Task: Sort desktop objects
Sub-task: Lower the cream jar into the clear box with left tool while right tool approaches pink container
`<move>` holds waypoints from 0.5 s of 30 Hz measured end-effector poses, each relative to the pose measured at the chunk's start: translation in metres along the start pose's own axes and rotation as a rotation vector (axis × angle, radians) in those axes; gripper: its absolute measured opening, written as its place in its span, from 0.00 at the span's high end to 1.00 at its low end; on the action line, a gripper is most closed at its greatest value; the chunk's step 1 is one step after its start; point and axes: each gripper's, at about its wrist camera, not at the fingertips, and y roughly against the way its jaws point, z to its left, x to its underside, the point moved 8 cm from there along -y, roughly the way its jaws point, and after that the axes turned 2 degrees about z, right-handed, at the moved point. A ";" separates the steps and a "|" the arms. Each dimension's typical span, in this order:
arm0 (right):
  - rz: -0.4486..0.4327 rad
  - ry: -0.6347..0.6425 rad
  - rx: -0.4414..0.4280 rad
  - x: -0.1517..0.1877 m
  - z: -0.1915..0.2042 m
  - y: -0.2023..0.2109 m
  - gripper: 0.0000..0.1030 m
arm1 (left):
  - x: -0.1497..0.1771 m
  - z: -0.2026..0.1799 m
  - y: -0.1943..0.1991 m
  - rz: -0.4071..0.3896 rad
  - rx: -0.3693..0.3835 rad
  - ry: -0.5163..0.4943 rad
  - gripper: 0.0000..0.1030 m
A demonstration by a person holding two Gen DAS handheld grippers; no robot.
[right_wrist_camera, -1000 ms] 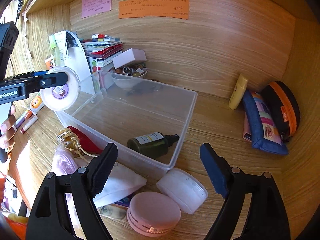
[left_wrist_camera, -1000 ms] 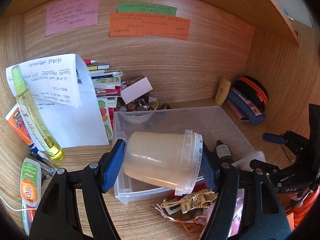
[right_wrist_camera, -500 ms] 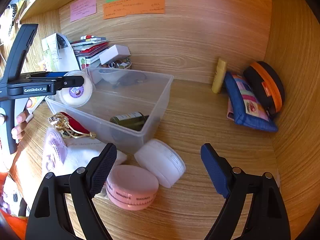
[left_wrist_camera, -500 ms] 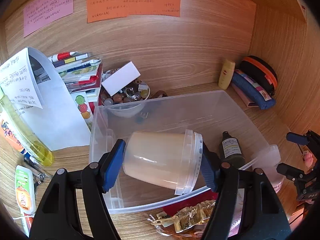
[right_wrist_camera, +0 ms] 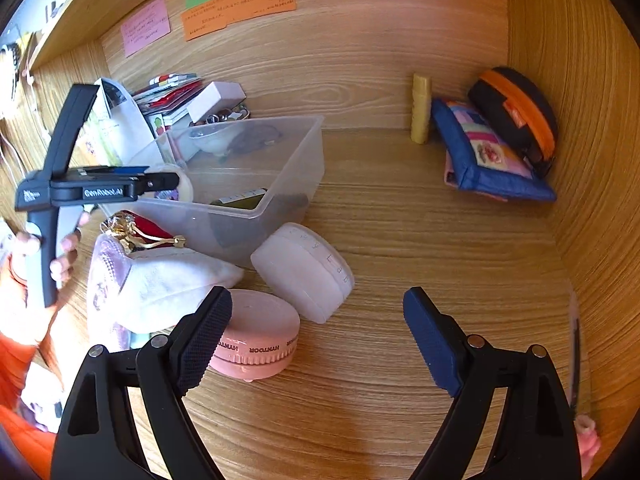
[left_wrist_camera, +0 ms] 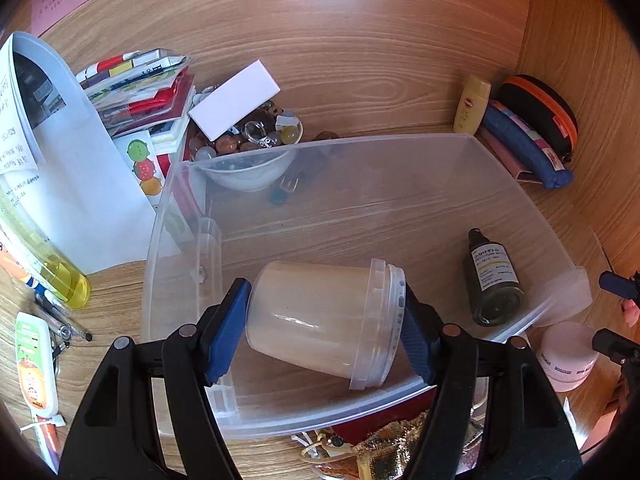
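Observation:
My left gripper [left_wrist_camera: 324,320] is shut on a translucent cream jar [left_wrist_camera: 320,316], held on its side over the left part of a clear plastic bin [left_wrist_camera: 384,148]. A dark dropper bottle [left_wrist_camera: 494,280] lies in the bin's right end. In the right wrist view the left gripper [right_wrist_camera: 160,180] hangs over the bin [right_wrist_camera: 280,196]. My right gripper [right_wrist_camera: 316,328] is open and empty above the desk, just right of a pink round box [right_wrist_camera: 256,340] and a white round box [right_wrist_camera: 304,268].
A bowl of beads [left_wrist_camera: 252,148], stacked booklets and papers [left_wrist_camera: 72,184] stand behind the bin on the left. A yellow spray bottle [left_wrist_camera: 56,276], pens and tubes lie far left. Pouches [right_wrist_camera: 492,156] and a yellow tube [right_wrist_camera: 422,108] sit at the back right. A white pouch [right_wrist_camera: 168,284] and gold bag lie in front of the bin.
My left gripper has carried the jar forward and down over the bin. My right gripper has drawn back to the right, away from the bin, toward the round boxes.

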 end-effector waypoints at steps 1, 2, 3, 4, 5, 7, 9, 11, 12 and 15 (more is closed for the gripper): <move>-0.001 -0.005 -0.004 0.001 0.000 0.000 0.17 | 0.001 0.000 0.000 0.000 0.001 0.001 0.33; -0.004 -0.006 -0.007 0.002 0.001 0.001 0.17 | 0.001 0.000 0.000 0.003 0.001 0.003 0.33; -0.005 -0.005 -0.009 0.003 0.002 0.002 0.17 | 0.002 0.000 0.000 0.006 -0.002 0.007 0.33; -0.005 -0.006 -0.008 0.004 0.003 0.003 0.17 | 0.003 0.001 0.000 0.009 -0.006 0.013 0.33; -0.006 -0.007 -0.013 0.005 0.004 0.005 0.17 | 0.004 0.002 0.001 0.013 -0.010 0.019 0.33; -0.012 -0.012 -0.029 0.007 0.006 0.009 0.17 | 0.006 0.004 0.003 0.012 -0.007 0.031 0.33; -0.009 -0.016 -0.048 0.011 0.010 0.010 0.17 | 0.007 0.004 0.009 -0.003 -0.003 0.038 0.33; -0.002 -0.014 -0.059 0.013 0.013 0.008 0.17 | 0.006 0.005 0.019 -0.041 -0.018 0.030 0.33; 0.004 -0.016 -0.062 0.015 0.015 0.006 0.17 | 0.005 0.004 0.025 -0.058 -0.021 0.023 0.33; 0.026 -0.028 -0.080 0.020 0.020 0.000 0.17 | 0.006 0.000 0.044 -0.096 -0.023 0.007 0.32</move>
